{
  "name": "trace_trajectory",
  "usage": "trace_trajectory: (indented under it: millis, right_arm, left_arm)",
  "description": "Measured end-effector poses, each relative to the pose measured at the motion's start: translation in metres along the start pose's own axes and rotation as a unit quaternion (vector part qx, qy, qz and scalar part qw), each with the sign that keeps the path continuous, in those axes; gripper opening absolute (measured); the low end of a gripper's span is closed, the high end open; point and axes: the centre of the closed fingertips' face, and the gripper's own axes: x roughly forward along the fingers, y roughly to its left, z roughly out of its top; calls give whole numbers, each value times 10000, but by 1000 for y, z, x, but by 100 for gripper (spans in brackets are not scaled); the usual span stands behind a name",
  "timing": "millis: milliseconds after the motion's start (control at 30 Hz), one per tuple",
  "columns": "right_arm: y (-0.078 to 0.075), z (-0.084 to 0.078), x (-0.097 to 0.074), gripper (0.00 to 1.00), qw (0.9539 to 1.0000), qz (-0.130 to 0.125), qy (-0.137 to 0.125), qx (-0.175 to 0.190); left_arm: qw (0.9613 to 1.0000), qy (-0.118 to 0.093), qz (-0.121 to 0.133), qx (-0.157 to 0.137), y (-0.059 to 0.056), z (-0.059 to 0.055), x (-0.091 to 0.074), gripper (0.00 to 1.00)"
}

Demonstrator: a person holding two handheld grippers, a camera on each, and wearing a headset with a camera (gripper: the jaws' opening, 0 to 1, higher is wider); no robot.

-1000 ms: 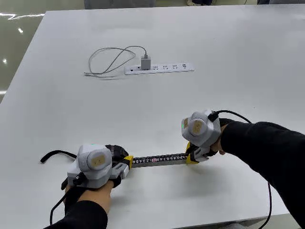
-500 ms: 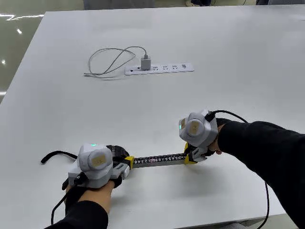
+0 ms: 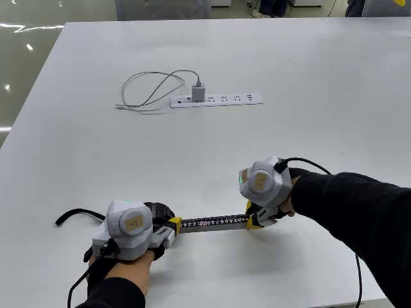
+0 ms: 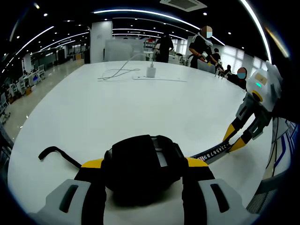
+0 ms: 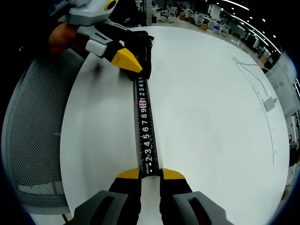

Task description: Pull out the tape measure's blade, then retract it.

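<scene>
— Where the head view reaches its lower left, your left gripper point(image 3: 172, 224) has the black case point(image 3: 160, 211) between its yellow-tipped jaws, which press on the body from both sides.

— Confirmed. In your left gripper view the case sits at bottom centre, with one jaw tip against each flank. A black strap point(image 3: 74, 213) trails from it to the left, lying loose on the table point(image 3: 308, 77).

— Your blade point(image 3: 212, 222) is drawn out of the case. It runs to the right along the bottom centre of the head view, low over the table, with its printed numerals facing up.

— Agreed. In your right gripper view the blade climbs the middle of the frame, from the jaws at the bottom to the case at upper left.

— Your right gripper point(image 3: 253, 221) has the blade's free end. Its jaws are pinched on it, and the yellow tips almost meet at bottom centre of that view.

— Noted. Both of your grippers rest low at the near edge of the table, with the blade spanning the gap between them.

— Other items: a white power strip point(image 3: 225, 99) lies at upper centre of the head view, well apart from your grippers. A charger point(image 3: 198, 94) is plugged in near its left end.

— A pale cable point(image 3: 148, 90) loops from that charger toward the upper left.
</scene>
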Motion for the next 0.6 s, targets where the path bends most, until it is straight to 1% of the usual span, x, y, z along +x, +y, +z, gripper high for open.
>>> trace_trajectory:
  millis: [267, 433, 600]
  right_arm:
    - [0, 4, 1, 11, 10000, -21, 13, 42]
    - [-1, 6, 2, 11, 9995, 6, -47, 310]
    - [0, 6, 1, 11, 9997, 7, -58, 257]
  left_arm:
    - [10000, 3, -20, -18, 0, 0, 0, 61]
    - [9999, -10, -88, -55, 0, 0, -1, 61]
    - [9999, -44, -96, -66, 0, 0, 0, 61]
